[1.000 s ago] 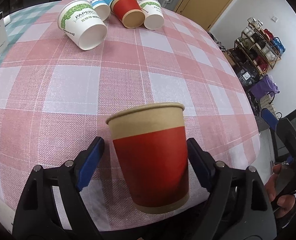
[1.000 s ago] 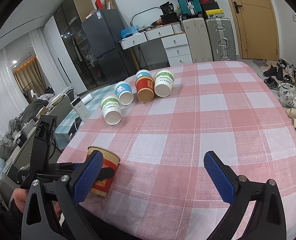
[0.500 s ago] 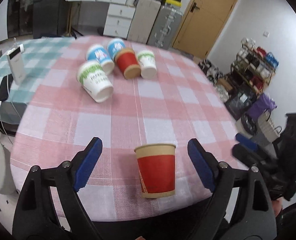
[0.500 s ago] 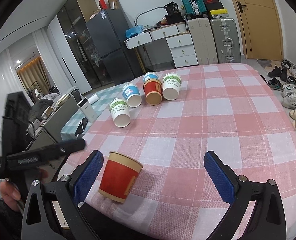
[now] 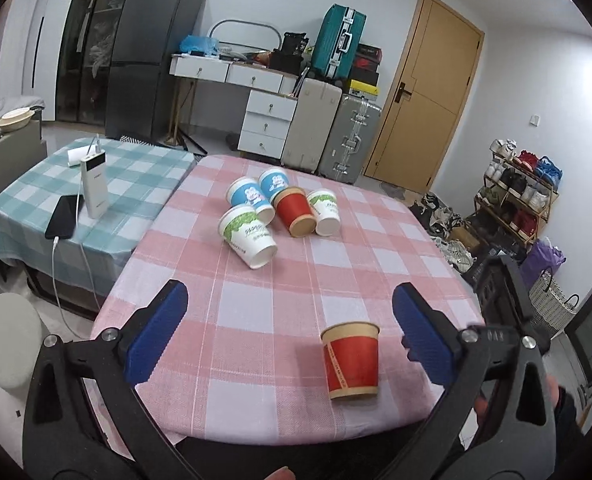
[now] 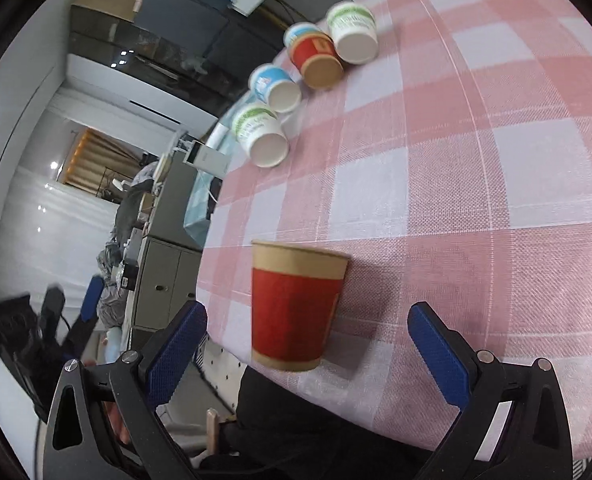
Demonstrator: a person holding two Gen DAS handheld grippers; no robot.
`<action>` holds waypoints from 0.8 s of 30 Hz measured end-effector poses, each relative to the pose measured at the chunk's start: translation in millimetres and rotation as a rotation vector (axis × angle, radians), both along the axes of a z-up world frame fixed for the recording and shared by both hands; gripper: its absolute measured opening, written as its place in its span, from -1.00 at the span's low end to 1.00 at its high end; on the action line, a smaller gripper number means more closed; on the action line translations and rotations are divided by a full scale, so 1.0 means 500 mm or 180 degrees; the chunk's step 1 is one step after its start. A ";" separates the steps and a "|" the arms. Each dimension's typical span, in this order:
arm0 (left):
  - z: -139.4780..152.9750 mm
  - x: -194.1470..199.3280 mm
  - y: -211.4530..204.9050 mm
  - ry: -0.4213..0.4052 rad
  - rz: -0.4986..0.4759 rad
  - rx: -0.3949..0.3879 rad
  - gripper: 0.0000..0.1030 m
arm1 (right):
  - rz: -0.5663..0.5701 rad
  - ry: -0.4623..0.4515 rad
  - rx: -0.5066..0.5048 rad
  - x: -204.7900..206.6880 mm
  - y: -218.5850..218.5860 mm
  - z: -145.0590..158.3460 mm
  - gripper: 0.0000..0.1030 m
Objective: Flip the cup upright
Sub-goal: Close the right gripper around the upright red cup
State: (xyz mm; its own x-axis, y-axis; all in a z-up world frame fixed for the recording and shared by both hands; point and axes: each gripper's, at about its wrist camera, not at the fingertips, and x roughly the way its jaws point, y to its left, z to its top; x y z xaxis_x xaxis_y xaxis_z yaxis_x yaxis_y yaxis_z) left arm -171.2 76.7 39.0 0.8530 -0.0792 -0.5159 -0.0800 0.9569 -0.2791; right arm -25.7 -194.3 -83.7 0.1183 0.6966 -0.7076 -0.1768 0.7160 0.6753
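The left gripper hangs wide open and empty, pulled back from the table. The red cup stands upright near the front edge, just inside its right finger. A second ago the cup sat between these fingers. The right gripper, also spread wide, now frames the cup without touching.

Pink check table, 1 upright red cup, 5 cups lying

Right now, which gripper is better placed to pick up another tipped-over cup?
Probably the left gripper: open, it faces the lying cups squarely. The right gripper, open too, sits tilted around the upright red cup.
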 end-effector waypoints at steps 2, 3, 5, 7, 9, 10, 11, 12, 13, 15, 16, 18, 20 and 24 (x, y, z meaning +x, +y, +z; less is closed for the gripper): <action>-0.014 -0.007 0.002 0.0058 -0.0024 0.0028 0.98 | 0.0022 0.0133 0.0003 0.022 0.014 -0.007 0.99; -0.021 -0.009 0.002 0.0082 -0.0010 0.0048 0.98 | 0.0023 0.0202 -0.0007 0.033 0.023 -0.009 0.99; -0.036 -0.007 0.001 0.0123 -0.0010 0.0060 0.98 | 0.0155 0.0372 -0.0077 0.049 0.052 -0.016 0.99; -0.053 -0.004 0.003 0.0177 -0.0021 0.0045 0.98 | 0.0233 0.0458 -0.0180 0.062 0.074 -0.022 0.99; -0.069 0.001 0.008 0.0233 -0.0007 0.0036 0.98 | 0.0309 0.0588 -0.0267 0.077 0.090 -0.034 0.99; -0.077 0.003 0.012 0.0258 -0.0008 0.0007 0.98 | 0.0337 0.0677 -0.0318 0.087 0.103 -0.042 0.99; -0.083 0.004 0.015 0.0274 -0.0020 -0.0017 0.98 | 0.0368 0.0706 -0.0335 0.092 0.113 -0.045 0.99; -0.091 0.006 0.018 0.0296 -0.0024 -0.0034 0.98 | 0.0434 0.0717 -0.0372 0.097 0.128 -0.048 0.99; -0.097 0.008 0.023 0.0313 -0.0018 -0.0049 0.98 | 0.0515 0.0739 -0.0415 0.101 0.143 -0.052 0.99; -0.111 0.015 0.031 0.0356 -0.0022 -0.0108 0.98 | 0.0603 0.0805 -0.0462 0.109 0.169 -0.063 0.99; -0.118 0.019 0.035 0.0394 -0.0034 -0.0141 0.98 | 0.0608 0.0845 -0.0474 0.113 0.175 -0.068 0.99; -0.133 0.026 0.040 0.0445 -0.0101 -0.0224 0.98 | 0.0600 0.0915 -0.0481 0.124 0.185 -0.079 0.90; -0.140 0.031 0.045 0.0464 -0.0102 -0.0258 0.98 | 0.0645 0.0940 -0.0494 0.134 0.193 -0.078 0.43; -0.149 0.039 0.049 0.0475 -0.0126 -0.0294 0.98 | 0.0751 0.0973 -0.0503 0.139 0.206 -0.081 0.33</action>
State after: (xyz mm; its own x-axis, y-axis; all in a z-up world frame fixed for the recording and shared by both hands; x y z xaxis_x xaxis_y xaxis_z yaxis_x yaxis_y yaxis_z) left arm -151.9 101.4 -35.7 0.7628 -0.1640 -0.6255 -0.0899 0.9310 -0.3538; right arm 43.9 -91.3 -124.3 -0.2638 0.5596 -0.7857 -0.1569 0.7788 0.6073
